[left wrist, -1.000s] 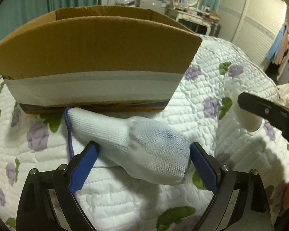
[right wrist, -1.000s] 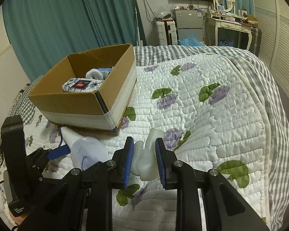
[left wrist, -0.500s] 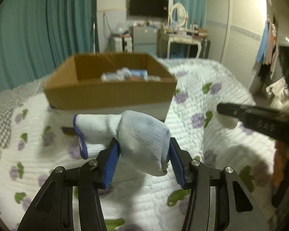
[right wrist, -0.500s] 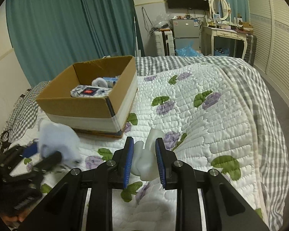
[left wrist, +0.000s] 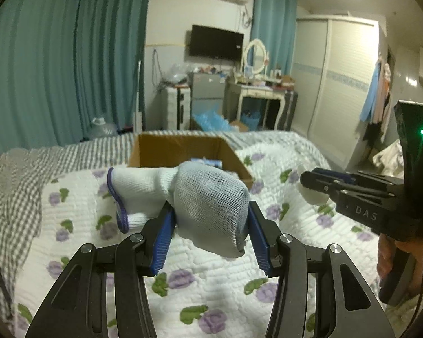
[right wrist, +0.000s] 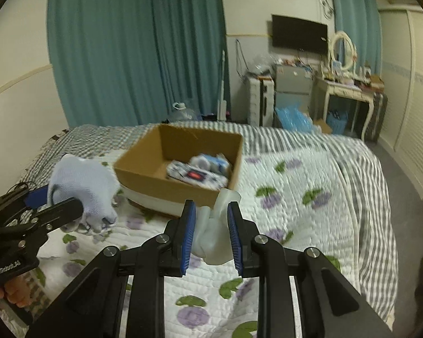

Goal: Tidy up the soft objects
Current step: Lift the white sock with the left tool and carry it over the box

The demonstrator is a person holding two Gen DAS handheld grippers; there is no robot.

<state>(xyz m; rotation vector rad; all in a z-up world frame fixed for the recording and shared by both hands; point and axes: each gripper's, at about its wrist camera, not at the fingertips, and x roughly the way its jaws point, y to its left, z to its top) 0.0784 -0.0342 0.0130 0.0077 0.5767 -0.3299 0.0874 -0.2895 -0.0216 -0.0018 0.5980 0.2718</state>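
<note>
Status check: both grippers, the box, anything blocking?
Left gripper shut on knit glove. Right gripper shut on translucent glove. Cardboard box open ahead, path clear.

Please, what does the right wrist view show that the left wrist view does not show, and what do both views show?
Only the right wrist view shows the box contents clearly: a patterned packet. It also shows the pale soft item between the right hand-held gripper blue pads.

Only the left wrist view shows the knit glove's purple cuff and the wardrobe.

Both show the cardboard box, the knit glove in the left hand-held gripper, the quilt and the TV.
</note>
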